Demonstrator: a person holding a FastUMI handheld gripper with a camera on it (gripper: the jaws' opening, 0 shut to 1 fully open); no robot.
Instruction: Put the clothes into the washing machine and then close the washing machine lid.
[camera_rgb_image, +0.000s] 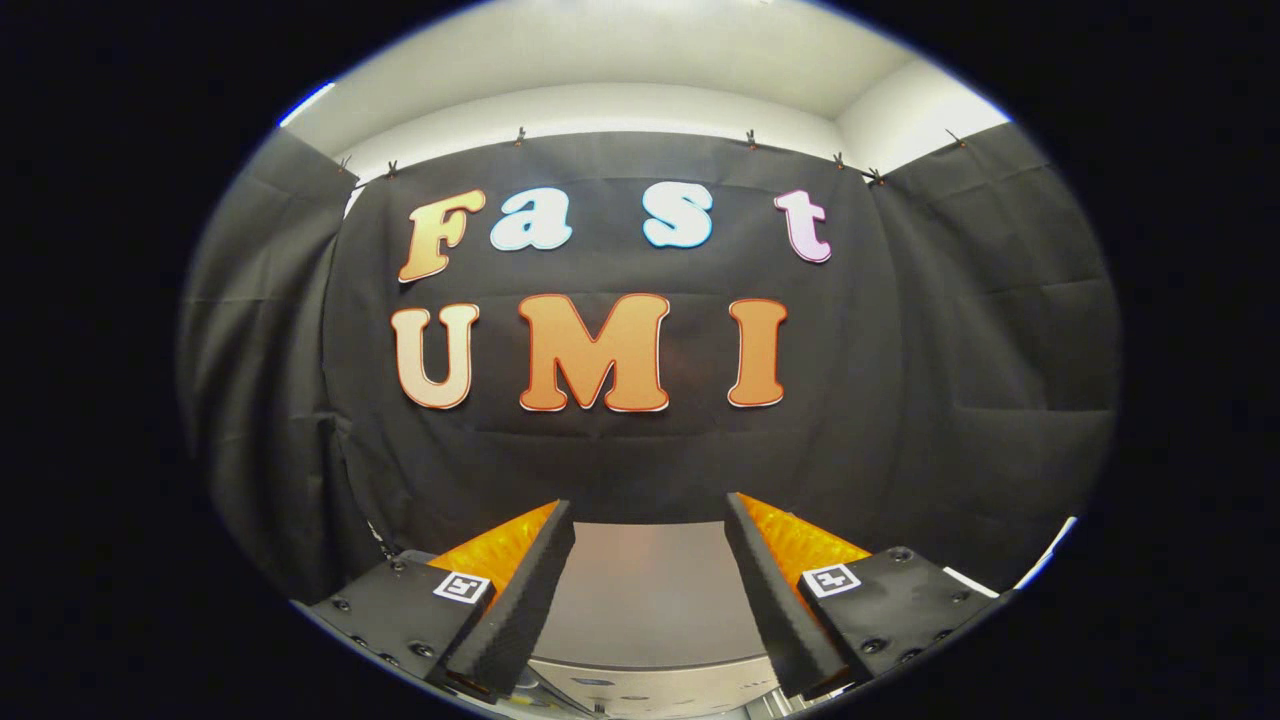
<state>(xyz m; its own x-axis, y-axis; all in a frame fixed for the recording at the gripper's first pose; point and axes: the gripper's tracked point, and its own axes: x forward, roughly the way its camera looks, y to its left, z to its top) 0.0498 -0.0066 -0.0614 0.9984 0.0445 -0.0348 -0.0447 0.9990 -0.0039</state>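
Between the two fingers of the tool, and below them, lies the flat grey top of the washing machine. Its top face runs straight ahead from the tool toward the black cloth wall at the back of the booth, where its far edge meets the cloth. Its near front edge shows as a paler band with small markings, too small and blurred to read. Whether the lid is up or down cannot be told from this angle. The tool is released: its fingers stand well apart with nothing between them, touching nothing, and point level toward the wall. Each finger carries a small square black-and-white marker tag on its upper face. Above the cloth runs a pale wall and ceiling.
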